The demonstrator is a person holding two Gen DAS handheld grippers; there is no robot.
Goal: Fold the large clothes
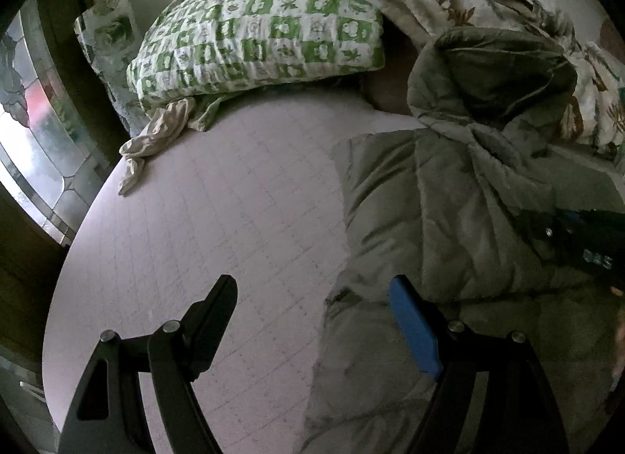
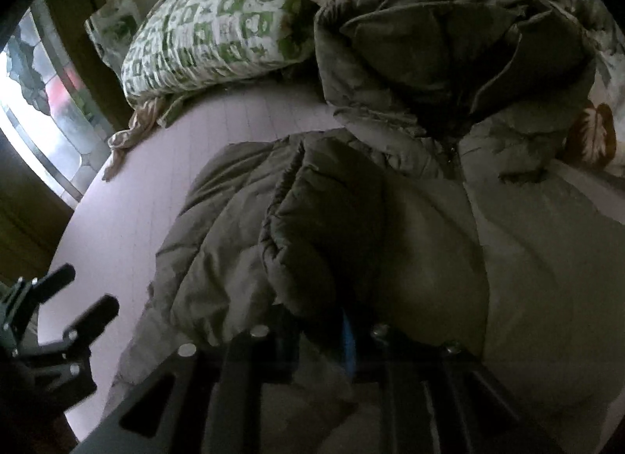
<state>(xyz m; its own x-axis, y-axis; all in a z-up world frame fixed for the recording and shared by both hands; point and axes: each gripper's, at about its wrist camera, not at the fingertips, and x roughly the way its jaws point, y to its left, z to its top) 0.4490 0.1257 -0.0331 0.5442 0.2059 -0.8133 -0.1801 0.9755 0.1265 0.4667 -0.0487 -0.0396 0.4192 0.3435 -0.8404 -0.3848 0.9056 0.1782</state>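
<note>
Left tongs [image 1: 312,321] hang wide open, empty; right tongs [image 2: 320,333] loosely straddle the jacket [image 2: 351,219] sleeve, apparently laying it inward. Next, probably, the other sleeve.

Both wrist cameras look steeply down across the pale pink checked bed sheet [image 1: 218,200] toward the green-and-white patterned pillow [image 1: 258,40]; the right view sits closer over the olive padded coat [image 2: 312,219], which both share
</note>
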